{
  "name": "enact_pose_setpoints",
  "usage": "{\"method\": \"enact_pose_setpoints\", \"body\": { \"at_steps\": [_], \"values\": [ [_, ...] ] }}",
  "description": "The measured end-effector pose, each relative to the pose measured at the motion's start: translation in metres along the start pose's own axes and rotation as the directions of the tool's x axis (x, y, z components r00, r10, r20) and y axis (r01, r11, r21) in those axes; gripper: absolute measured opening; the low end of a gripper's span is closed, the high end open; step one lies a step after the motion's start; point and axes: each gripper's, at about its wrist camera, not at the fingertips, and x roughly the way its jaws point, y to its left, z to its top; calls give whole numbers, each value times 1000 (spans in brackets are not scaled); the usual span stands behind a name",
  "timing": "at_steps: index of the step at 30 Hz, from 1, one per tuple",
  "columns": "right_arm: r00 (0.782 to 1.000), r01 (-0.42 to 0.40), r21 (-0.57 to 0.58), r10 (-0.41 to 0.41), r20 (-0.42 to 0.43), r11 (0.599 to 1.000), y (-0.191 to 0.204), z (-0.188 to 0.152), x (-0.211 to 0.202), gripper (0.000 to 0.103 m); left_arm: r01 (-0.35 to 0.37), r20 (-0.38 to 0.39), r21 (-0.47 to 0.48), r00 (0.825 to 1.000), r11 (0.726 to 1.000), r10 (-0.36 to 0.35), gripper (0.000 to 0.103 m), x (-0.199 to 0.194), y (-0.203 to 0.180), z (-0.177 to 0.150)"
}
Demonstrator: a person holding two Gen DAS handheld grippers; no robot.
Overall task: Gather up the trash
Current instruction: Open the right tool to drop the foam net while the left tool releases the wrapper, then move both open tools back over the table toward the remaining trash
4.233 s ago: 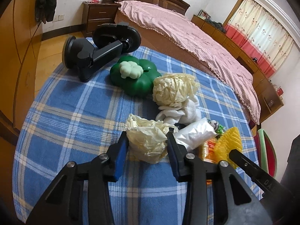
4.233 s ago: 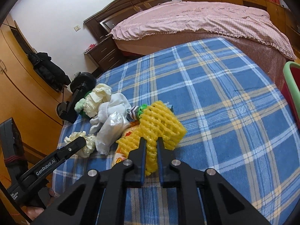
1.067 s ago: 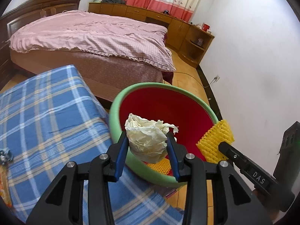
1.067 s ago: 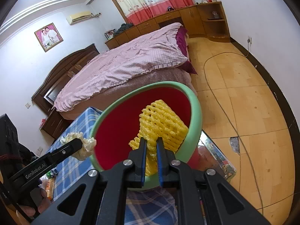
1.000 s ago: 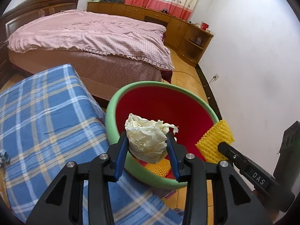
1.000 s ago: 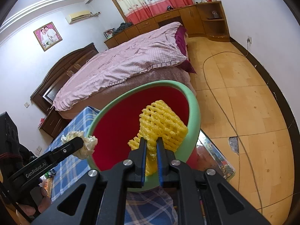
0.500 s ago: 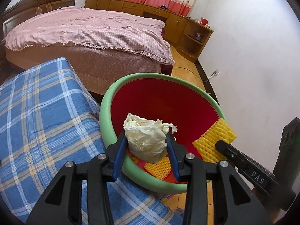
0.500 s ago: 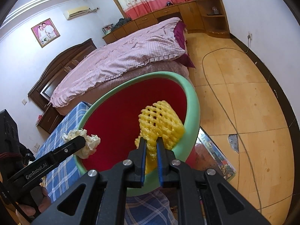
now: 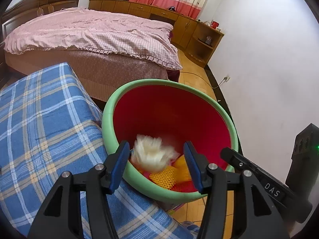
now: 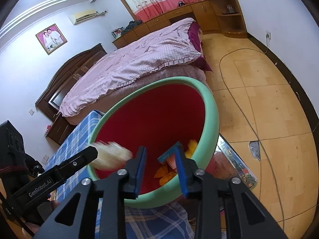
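A red bin with a green rim (image 9: 137, 85) (image 10: 211, 107) stands beside the blue plaid table (image 9: 45, 123). My left gripper (image 9: 156, 161) is open over the bin's near rim. A crumpled cream paper ball (image 9: 152, 154), blurred by motion, falls free between its fingers; it also shows in the right wrist view (image 10: 111, 156). My right gripper (image 10: 161, 163) is open and empty above the bin. Yellow foam netting (image 9: 165, 177) (image 10: 192, 145) lies in the bin's bottom with other orange scraps.
A bed with a pink cover (image 9: 89, 33) stands behind the bin. Wooden cabinets (image 9: 191, 29) line the far wall. A cable (image 10: 239, 99) runs across the wooden floor. A white wall (image 9: 269, 69) is close on the right. A printed sheet (image 10: 237, 169) lies under the bin.
Both grippers have opened. The paper ball has left my left gripper and is dropping into the bin. The yellow netting has left my right gripper and lies in the bin.
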Motion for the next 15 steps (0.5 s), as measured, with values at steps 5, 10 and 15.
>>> {"method": "enact_pose_setpoints", "body": {
  "at_steps": [5, 10, 15],
  "values": [
    [1000, 5, 1, -5, 10, 1000, 1, 0, -5, 36, 4, 15, 5, 1000, 1000, -4, 57, -8, -2, 1],
    [1000, 10, 1, -10, 23, 1000, 3, 2, -12, 37, -11, 19, 6, 1000, 1000, 10, 57, -17, -1, 1],
    [999, 8, -13, -7, 37, 1000, 12, 1, -20, 40, -45, 32, -13, 998, 999, 45, 57, -33, 7, -2]
  ]
}}
